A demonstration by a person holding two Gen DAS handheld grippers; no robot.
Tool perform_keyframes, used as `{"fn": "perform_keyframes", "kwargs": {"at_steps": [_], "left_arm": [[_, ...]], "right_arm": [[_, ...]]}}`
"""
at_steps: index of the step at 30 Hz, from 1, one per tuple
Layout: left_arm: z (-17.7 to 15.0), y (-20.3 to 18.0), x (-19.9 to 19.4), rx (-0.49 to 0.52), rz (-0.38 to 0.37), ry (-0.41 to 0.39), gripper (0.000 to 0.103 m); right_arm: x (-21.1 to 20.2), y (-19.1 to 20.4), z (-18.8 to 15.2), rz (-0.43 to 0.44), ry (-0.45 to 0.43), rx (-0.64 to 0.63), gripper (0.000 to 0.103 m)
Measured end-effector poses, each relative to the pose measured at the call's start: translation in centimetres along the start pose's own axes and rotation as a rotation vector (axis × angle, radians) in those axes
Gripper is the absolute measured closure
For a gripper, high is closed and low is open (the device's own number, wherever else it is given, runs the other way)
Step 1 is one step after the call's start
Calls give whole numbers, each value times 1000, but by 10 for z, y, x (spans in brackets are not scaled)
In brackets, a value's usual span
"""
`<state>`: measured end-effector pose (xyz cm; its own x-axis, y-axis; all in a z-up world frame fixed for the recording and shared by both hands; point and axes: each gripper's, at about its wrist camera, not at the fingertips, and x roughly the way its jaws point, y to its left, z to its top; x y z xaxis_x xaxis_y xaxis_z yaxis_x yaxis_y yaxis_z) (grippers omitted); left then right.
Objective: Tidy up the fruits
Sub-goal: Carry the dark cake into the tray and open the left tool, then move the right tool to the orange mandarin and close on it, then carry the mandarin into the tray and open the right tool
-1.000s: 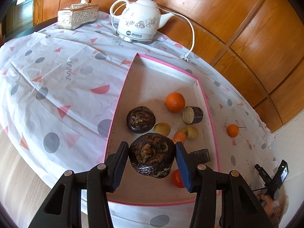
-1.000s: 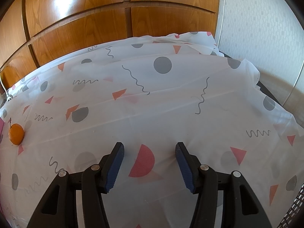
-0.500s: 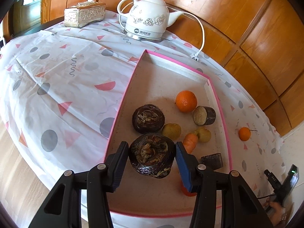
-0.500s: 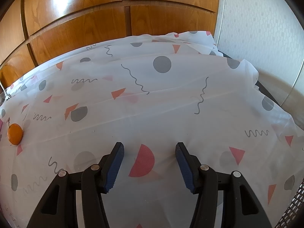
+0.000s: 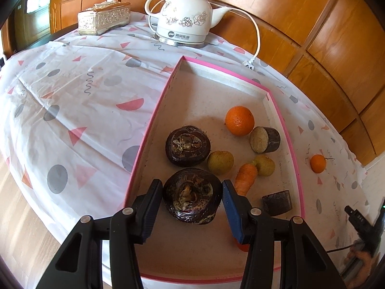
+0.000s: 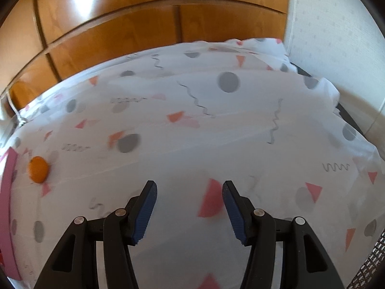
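Carrying a dark taro (image 5: 192,195) clamped between its pads, the left tool (image 5: 192,201) hangs over the near end of the pink-rimmed tray (image 5: 154,116), beside a second taro (image 5: 187,145); lowering and releasing it looks like the next move. The right tool (image 6: 189,203), half open and holding nothing, hovers above the patterned bench (image 6: 240,130). Only the left view shows the tray's contents; both show the stray small orange (image 6: 38,169) outside the tray.

Two taros (image 5: 188,146), two oranges (image 5: 239,121), two green fruits (image 5: 220,162), one carrot (image 5: 246,178), two cut taro pieces (image 5: 265,139), one teapot (image 5: 184,21), one tissue box (image 5: 104,18).
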<state>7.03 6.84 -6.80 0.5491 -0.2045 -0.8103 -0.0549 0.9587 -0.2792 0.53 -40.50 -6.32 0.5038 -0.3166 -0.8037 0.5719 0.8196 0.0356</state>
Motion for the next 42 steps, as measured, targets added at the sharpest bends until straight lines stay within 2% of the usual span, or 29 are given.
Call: {"fn": "perform_keyframes", "kwargs": {"at_steps": [7,9,14,22,29,31,32,33,34,42], "left_arm": [[0,-3,-3,17,5,-22,48],[1,-4,-7,26,9,-40,44],[2,-5,-12,33,10,-57,44],[2,-4,-24,25,1,-88,41],[2,-4,-31,40,32,-113,39],[2,-3,-32,36,35,-115,39],[2,-2,-32,35,36,-113,39],[1,-2,-32,34,37,-112,39],[1,-2,-32,34,38,-109,39],[-1,-4,-32,42,38,-105,39]], "right_arm": [[-4,47,4,208,22,-98,46],[-4,65,3,255,29,-145,46],[-3,113,-1,342,38,-269,45],[7,165,6,384,55,-357,45],[29,194,11,337,91,-424,46],[33,199,10,328,97,-439,47],[33,200,9,325,94,-445,50],[33,200,7,323,93,-451,59],[34,201,6,313,90,-457,61],[29,192,3,331,88,-441,63]]}}
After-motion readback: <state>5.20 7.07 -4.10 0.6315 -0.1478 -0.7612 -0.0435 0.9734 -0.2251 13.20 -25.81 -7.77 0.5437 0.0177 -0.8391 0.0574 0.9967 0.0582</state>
